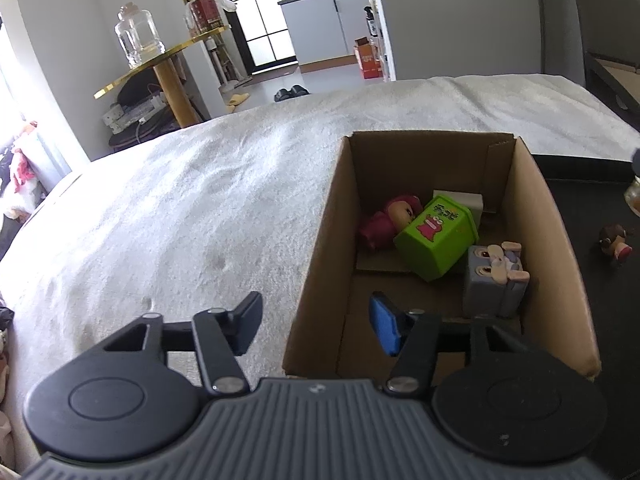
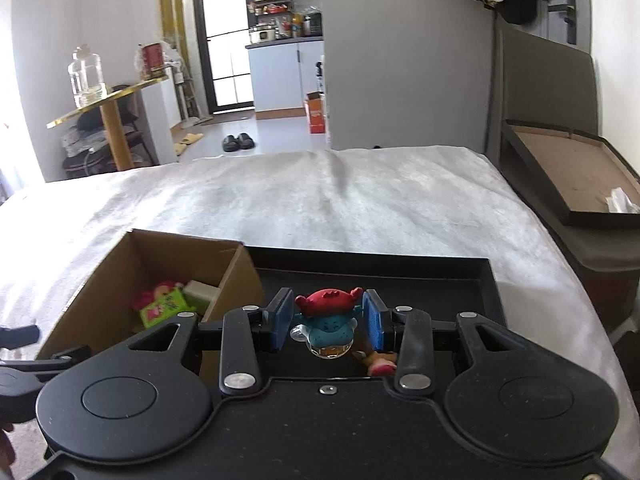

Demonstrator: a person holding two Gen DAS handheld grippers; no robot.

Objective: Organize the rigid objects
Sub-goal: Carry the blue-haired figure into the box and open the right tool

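My right gripper (image 2: 326, 320) hangs low over the near part of a black tray (image 2: 460, 276), its blue-padded fingers (image 2: 374, 320) spread either side of a small blue figurine with a red crab hat (image 2: 329, 318); narrow gaps show on both sides, so the fingers are apart and grip nothing. Just right of it, on the tray, a small pink-and-tan toy (image 2: 378, 362) lies partly hidden behind my right finger. My left gripper (image 1: 318, 322) hovers at the near left corner of the cardboard box (image 1: 556, 240), fingers wide apart and bare, one outside the box wall over the bed, the other above the box floor. Inside the box, a grey block with bunny faces (image 1: 496, 280) stands by the right wall; farther in, a green cube printed in red (image 1: 438, 236) leans tilted against a pink doll (image 1: 390, 220) lying on its side, with a white block (image 1: 466, 200) behind them. Box and tray sit side by side, touching, on the white-covered bed (image 1: 200, 208). A brown-haired figure (image 1: 614, 242) lies on the tray to the box's right.
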